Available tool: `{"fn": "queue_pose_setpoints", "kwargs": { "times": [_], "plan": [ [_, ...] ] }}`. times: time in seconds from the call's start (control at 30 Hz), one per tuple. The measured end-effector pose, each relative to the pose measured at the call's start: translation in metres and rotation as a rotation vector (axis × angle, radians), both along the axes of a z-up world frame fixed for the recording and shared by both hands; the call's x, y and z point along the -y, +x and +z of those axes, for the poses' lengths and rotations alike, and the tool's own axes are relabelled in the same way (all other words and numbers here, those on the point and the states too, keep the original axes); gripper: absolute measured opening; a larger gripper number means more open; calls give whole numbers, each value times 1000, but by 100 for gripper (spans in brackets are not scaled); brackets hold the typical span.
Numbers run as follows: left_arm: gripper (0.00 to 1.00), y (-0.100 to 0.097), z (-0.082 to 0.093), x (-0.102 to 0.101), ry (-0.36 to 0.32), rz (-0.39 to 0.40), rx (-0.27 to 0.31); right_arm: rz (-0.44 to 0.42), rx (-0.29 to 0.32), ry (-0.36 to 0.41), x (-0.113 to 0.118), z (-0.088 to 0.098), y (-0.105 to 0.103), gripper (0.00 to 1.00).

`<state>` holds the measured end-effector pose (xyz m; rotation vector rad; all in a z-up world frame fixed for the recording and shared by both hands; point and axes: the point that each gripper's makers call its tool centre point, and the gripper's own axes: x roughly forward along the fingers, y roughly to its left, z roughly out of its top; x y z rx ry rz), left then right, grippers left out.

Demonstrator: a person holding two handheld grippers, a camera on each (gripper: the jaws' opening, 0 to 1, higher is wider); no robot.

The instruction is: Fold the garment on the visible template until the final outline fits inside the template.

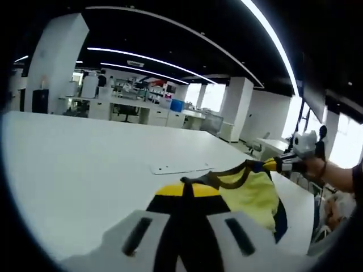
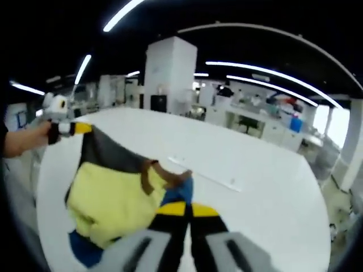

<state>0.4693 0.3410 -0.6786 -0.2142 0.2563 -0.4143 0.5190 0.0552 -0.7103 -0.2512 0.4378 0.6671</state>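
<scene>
garment [image 1: 249, 192] stretched in the air over white table [image 1: 74, 170] | left gripper [image 1: 184, 226] clamping one edge | right gripper [image 2: 184, 232] clamping the other

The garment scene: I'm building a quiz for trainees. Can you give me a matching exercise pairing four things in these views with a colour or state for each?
Things:
1. garment
2. table
3. template
4. left hand-held gripper

Descriptions:
A. plain white surface
B. mostly yellow, held up off the table
C. shut on the fabric
D. thin flat sheet lying on the table

Pairs: 1-B, 2-A, 3-D, 4-C

The right hand-held gripper is also shut on the garment.
</scene>
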Motion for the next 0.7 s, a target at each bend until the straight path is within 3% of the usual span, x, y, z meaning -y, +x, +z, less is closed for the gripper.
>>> {"fn": "queue_pose_setpoints", "kwargs": {
  "times": [0.13,0.33,0.4,0.53,0.7],
  "plan": [
    [0,15,-12,-11,-1,21,-21,-16,-11,17,-12,-9,17,0],
    [0,27,-34,-29,-6,74,-65,-20,-11,-30,-23,-28,46,0],
    [0,28,-40,-32,-20,94,-78,-32,-16,-35,-25,-35,64,0],
    [0,38,-53,-39,13,118,-100,-62,-41,-48,-22,-51,78,0],
    [0,49,-66,-42,3,137,-123,-123,-90,-49,-16,-78,89,0]
  ]
}}
